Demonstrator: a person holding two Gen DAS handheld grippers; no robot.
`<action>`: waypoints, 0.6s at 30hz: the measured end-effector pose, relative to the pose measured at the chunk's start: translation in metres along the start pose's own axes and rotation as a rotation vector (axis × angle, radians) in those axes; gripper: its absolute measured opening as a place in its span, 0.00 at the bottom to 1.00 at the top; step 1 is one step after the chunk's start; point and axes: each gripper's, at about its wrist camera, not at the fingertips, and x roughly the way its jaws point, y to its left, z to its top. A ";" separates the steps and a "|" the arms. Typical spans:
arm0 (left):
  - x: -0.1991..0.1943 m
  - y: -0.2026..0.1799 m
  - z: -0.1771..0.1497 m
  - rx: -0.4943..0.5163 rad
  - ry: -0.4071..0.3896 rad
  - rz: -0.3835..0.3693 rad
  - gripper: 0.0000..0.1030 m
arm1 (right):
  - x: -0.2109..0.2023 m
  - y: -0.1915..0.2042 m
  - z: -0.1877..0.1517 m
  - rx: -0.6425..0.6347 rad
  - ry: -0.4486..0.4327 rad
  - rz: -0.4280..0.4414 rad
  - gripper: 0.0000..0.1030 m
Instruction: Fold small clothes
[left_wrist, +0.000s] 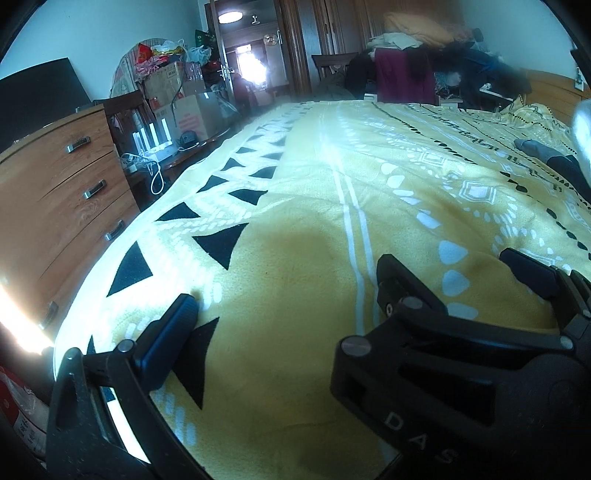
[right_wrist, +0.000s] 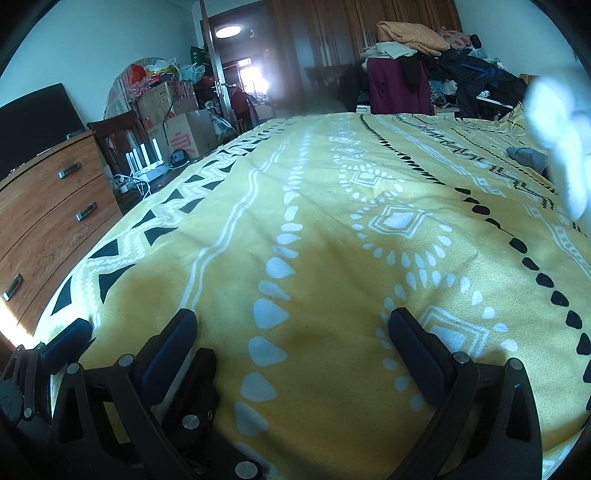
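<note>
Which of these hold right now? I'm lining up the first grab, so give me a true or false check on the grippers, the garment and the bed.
1. The left gripper and the right gripper are both open and hold nothing. True.
2. The small grey garment lies between the right gripper's fingers. False: it lies far ahead, near the right side of the bed, and nothing touches it.
3. Both grippers are low over the yellow blanket with white and black patterns. True.
4. The wooden chest of drawers with metal handles stands to the right of the bed. False: it stands to the left.
</note>
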 end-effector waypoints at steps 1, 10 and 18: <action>0.000 0.000 0.000 0.000 0.000 0.000 1.00 | -0.001 0.001 0.000 0.000 0.000 0.000 1.00; 0.000 0.000 0.000 0.000 0.000 0.000 1.00 | -0.002 0.001 0.000 0.000 0.000 0.000 1.00; 0.000 0.000 0.000 0.000 0.000 0.000 1.00 | -0.003 0.001 0.001 0.000 0.000 0.000 1.00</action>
